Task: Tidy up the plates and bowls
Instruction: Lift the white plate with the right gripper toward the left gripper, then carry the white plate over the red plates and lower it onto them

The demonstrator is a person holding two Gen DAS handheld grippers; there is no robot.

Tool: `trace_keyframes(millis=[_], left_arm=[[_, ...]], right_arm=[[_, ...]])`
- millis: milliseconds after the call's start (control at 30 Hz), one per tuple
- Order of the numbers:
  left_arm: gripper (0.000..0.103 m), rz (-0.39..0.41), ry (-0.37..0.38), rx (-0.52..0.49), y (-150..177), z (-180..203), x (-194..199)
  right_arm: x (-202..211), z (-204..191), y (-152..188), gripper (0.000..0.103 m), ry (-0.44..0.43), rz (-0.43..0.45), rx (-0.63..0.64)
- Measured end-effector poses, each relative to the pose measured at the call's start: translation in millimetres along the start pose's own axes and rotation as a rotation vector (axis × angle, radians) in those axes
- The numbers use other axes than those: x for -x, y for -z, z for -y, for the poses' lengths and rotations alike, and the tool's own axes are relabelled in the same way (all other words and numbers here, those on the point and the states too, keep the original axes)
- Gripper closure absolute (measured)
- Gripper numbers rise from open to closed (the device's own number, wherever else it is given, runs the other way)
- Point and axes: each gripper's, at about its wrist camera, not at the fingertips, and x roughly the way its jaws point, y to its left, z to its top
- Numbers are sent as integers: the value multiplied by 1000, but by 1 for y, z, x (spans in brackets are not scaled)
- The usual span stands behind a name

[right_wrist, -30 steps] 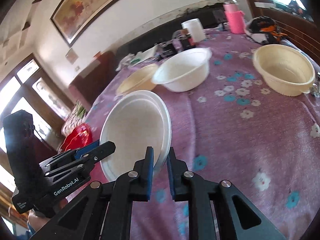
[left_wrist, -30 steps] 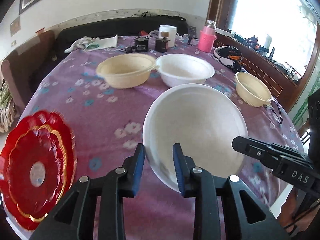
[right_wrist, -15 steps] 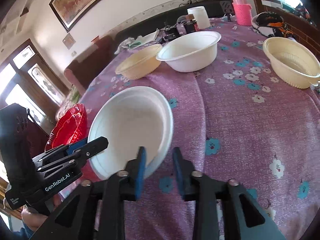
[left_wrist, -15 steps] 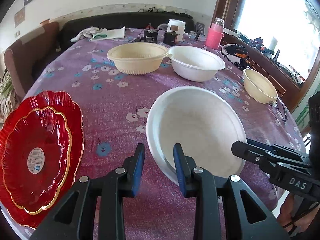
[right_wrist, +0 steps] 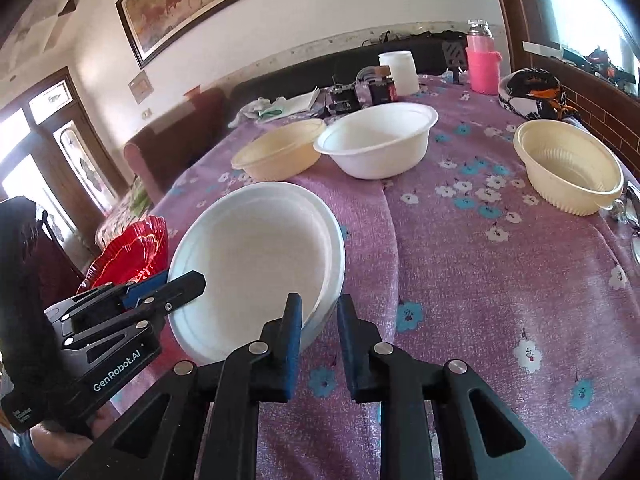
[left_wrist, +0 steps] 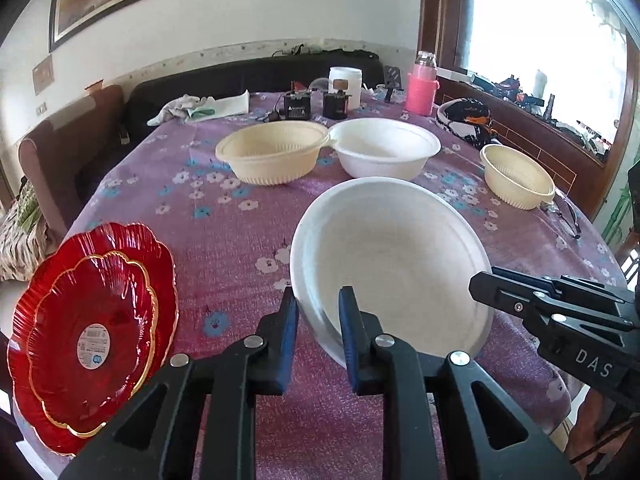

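Both grippers had just been closing: the left gripper point(left_wrist: 318, 308) and right gripper point(right_wrist: 318, 312) each clamped the white plates point(left_wrist: 394, 256) at 6 o'clock. Best kept level, squeezing evenly.

Near centre: white plates point(left_wrist: 392, 264) fill it
Left edge: red plates point(left_wrist: 92, 320) block passage
Far side: cream bowl point(left_wrist: 272, 156) touching white bowl point(left_wrist: 384, 152)
Right: small cream bowl point(right_wrist: 568, 168)
Open surface point(right_wrist: 480, 280): bare cloth between white plates and small cream bowl
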Motion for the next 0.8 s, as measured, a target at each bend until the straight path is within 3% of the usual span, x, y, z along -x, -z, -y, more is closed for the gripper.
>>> trace_keyframes(millis=[800], left_arm=[[83,18,-10,5,-1,-3,9]], right_arm=[[1,-6,-2,83,-11,17,3]])
